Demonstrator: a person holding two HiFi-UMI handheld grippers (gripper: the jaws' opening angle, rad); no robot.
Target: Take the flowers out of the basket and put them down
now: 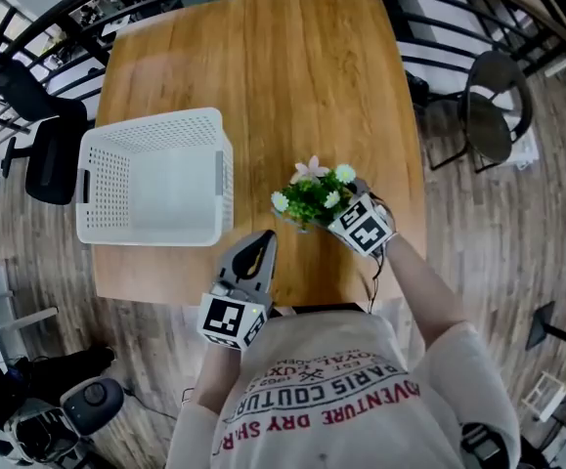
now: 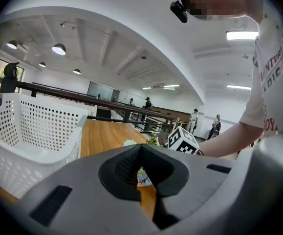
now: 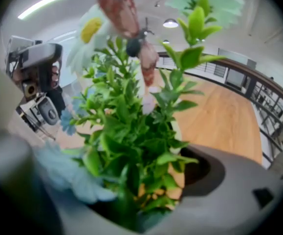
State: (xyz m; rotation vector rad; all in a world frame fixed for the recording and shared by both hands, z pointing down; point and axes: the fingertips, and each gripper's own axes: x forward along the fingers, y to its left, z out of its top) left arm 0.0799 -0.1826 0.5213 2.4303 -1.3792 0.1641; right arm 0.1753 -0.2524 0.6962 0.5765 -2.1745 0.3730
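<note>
The flowers (image 1: pixel 314 191), a small bunch of pink, white and pale green blooms over thick green foliage, were found outside the basket (image 1: pixel 151 123), at about 3 o'clock from it over the bare wood of the table (image 1: pixel 263 66). They were gripped low in the stems by the right gripper (image 1: pixel 333 215), whose jaws were closed narrowly on the foliage; in the right gripper view the leaves (image 3: pixel 131 131) filled the gap between the jaws. A low hold of this kind was judged to keep the bunch upright for setting down.

Whether the base touched the tabletop could not be told, since it was hidden under the leaves and the gripper in every view. The near blooms were blurred in the right gripper view.

The left gripper (image 1: pixel 256 252) was held at about 7 o'clock from the flowers, near the table's front edge, its jaws brought together on nothing, apparently kept clear of the work. Through the small hollow between its pads (image 2: pixel 143 153) only a sliver of the bunch was seen.

The basket appeared empty, though its near wall was cut off in the left gripper view.
</note>
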